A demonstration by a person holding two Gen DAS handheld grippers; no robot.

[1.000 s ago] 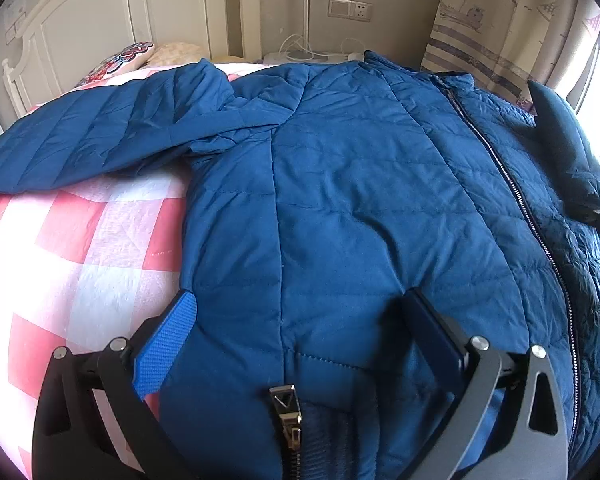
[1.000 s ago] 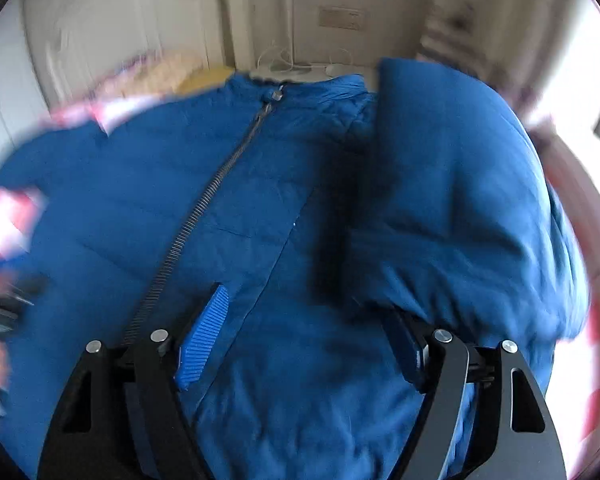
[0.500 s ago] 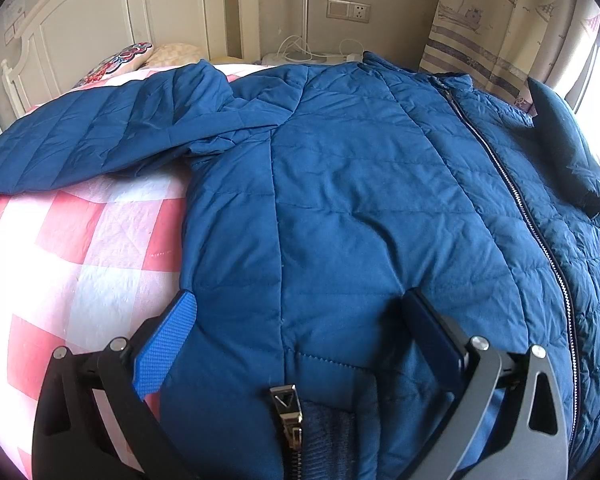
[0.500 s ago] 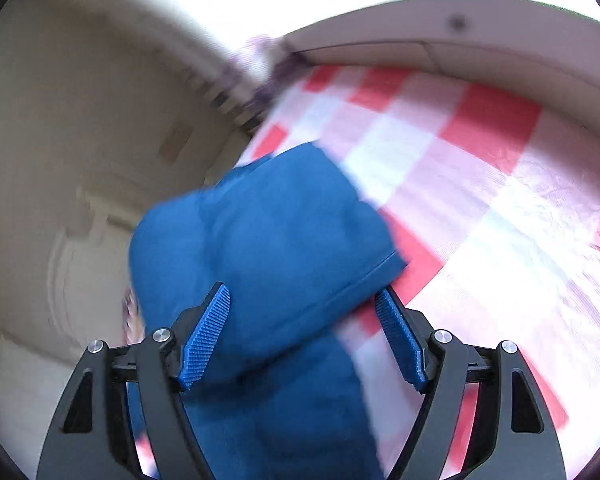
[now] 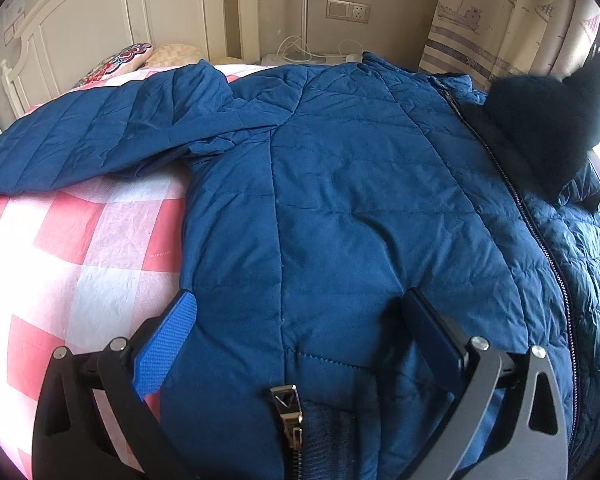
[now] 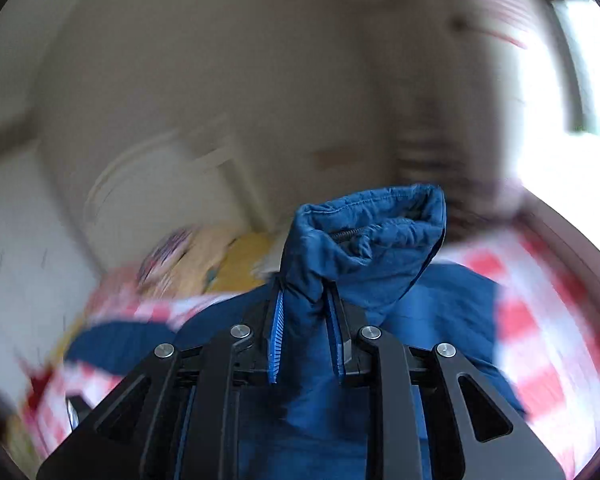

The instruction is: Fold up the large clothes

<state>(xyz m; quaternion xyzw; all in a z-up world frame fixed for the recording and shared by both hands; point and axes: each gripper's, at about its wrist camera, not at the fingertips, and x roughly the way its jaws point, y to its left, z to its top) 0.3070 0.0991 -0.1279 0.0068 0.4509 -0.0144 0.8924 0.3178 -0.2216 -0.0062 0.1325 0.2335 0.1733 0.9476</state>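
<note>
Right fingers [image 6: 306, 340] are now clamped on the sleeve [image 6: 364, 248] cuff and lifted; half a second ago they were spread around it. So the sleeve fold has started. Left fingers [image 5: 300, 320] stay spread wide, resting over the jacket [image 5: 340, 200] hem, holding nothing. Jacket lies flat on the bed [image 5: 80, 260]. No containers around.

Daylight glares from the right, washing out the bed [image 5: 72, 240] at its left edge. The right wrist view is motion-blurred; both bend at the rims.
</note>
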